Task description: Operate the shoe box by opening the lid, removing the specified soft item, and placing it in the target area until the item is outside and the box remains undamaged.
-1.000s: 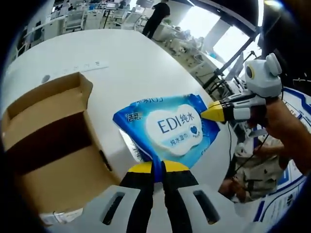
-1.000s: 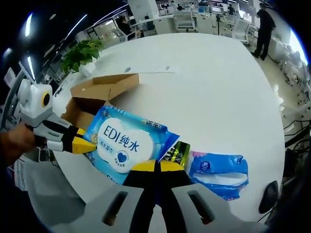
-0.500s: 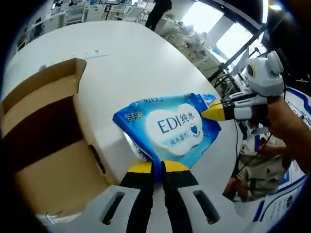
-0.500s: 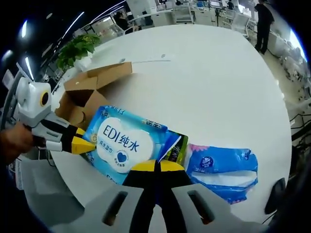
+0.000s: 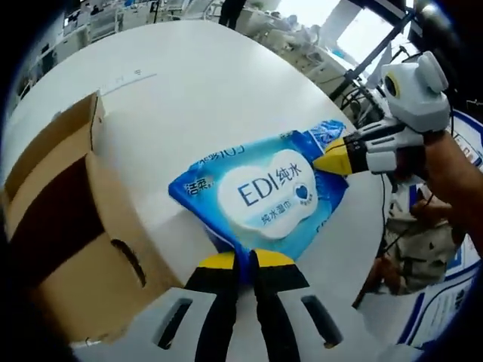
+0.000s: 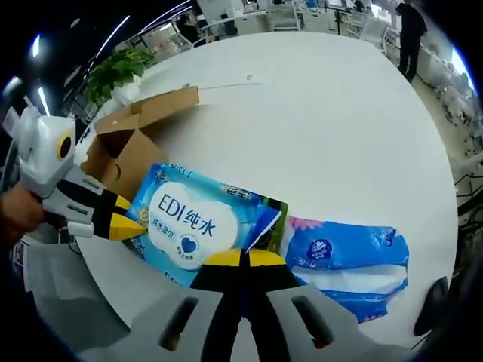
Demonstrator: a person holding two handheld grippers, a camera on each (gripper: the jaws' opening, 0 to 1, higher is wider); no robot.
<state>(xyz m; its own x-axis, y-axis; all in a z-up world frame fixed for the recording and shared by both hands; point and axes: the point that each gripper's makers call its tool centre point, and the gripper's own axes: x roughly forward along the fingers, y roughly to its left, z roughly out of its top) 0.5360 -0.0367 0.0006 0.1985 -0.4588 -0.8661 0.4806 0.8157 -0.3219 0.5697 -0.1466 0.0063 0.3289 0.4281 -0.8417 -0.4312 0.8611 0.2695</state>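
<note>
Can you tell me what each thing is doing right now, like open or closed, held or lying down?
Shoe box: open, lid flap up, resting on the table.
Wet wipes pack: out of the box, held at two opposite edges.
Left gripper: jaws shut on the pack's edge.
Right gripper: jaws shut on the other edge.
Tissue pack: lying on the table, untouched.
Potted plant: upright by the table edge.

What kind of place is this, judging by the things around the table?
Probably an open-plan office or lab. Behind the large round white table stand rows of desks and chairs, a person stands between them, and a potted plant sits at the table's edge.
</note>
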